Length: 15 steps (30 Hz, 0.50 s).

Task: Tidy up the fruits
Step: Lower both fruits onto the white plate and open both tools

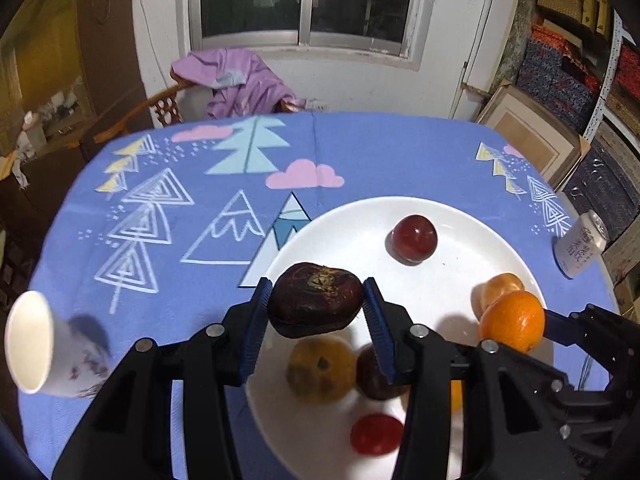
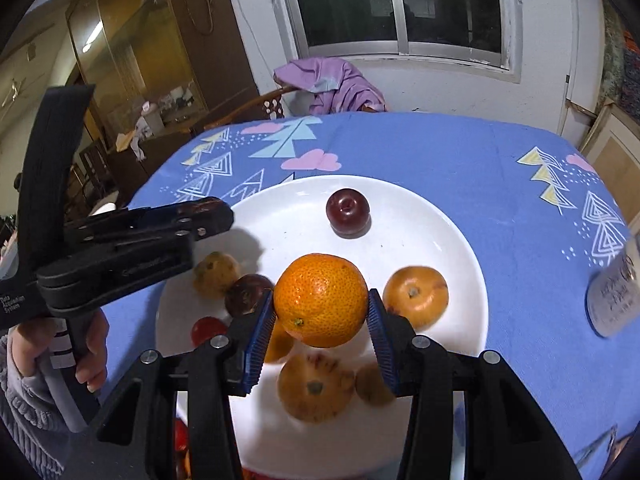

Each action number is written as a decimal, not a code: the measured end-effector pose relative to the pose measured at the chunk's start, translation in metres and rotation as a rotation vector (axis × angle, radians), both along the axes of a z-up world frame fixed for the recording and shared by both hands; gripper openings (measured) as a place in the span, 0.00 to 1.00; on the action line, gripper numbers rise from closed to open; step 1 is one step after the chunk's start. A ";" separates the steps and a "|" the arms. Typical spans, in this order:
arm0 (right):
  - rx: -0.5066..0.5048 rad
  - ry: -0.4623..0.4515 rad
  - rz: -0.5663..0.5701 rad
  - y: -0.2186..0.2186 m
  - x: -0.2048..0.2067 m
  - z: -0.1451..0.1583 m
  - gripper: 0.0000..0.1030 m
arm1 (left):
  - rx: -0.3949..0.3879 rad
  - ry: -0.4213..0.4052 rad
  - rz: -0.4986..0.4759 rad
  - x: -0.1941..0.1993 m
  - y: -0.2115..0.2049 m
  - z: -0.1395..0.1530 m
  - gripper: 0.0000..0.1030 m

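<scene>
Blue ribbed pads [image 1: 256, 332] of the left gripper [image 1: 316, 308] clamped on a dark maroon fruit [image 1: 316, 302], held clear above the white plate [image 1: 360, 216]. Blue pads [image 2: 260, 336] of the right gripper [image 2: 321, 308] likewise clamped on a bright orange [image 2: 321, 300], also raised above the plate [image 2: 452, 232]. Directly below the left gripper, on the plate: a blurred yellow-brown fruit [image 1: 322, 370], a dark plum [image 1: 374, 376] touching it, and a small red fruit [image 1: 376, 434] nearer the camera. Below and just behind the right gripper: a mottled orange fruit [image 2: 314, 388] with a smaller brownish one [image 2: 374, 384] beside it. To the right of that gripper, a yellow-orange fruit [image 2: 416, 296], stem end up. Ahead of both grippers, well apart from the rest, a single red plum [image 1: 414, 238] [image 2: 347, 210] on the far part of the plate. Left of the left gripper, a white paper cup [image 1: 48, 344] on the blue patterned tablecloth [image 1: 200, 160]. Far right of it, a drink can [image 1: 580, 246] near the table edge. Beyond the table, a purple garment [image 1: 240, 82] draped over a chair [image 1: 164, 106].
</scene>
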State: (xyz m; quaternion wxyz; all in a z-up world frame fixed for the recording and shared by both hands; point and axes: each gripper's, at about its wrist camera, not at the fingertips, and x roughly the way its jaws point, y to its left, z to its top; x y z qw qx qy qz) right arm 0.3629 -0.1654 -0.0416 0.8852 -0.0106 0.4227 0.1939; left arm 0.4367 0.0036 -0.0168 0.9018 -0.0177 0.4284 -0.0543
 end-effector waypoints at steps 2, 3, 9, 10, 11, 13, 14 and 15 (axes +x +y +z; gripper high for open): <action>-0.021 0.007 -0.002 0.003 0.009 -0.005 0.46 | -0.024 0.028 0.001 0.011 0.000 -0.012 0.44; -0.027 0.012 -0.001 0.005 0.012 -0.008 0.46 | -0.028 0.037 -0.001 0.015 -0.002 -0.017 0.45; -0.037 0.009 -0.012 0.003 0.013 -0.013 0.47 | -0.032 0.024 -0.004 0.013 -0.002 -0.018 0.65; -0.032 -0.005 -0.018 0.000 0.010 -0.010 0.47 | -0.032 0.010 -0.002 0.009 0.001 -0.013 0.65; -0.024 -0.021 -0.026 -0.004 0.006 -0.005 0.49 | -0.038 -0.001 0.001 0.003 0.004 -0.006 0.65; 0.000 -0.049 -0.043 -0.014 -0.002 0.008 0.54 | -0.037 -0.022 0.015 -0.009 0.011 0.007 0.65; 0.018 -0.067 -0.054 -0.020 -0.010 0.017 0.55 | -0.032 -0.033 0.024 -0.016 0.015 0.013 0.65; 0.037 -0.081 -0.061 -0.026 -0.017 0.025 0.56 | -0.026 -0.047 0.033 -0.026 0.019 0.020 0.66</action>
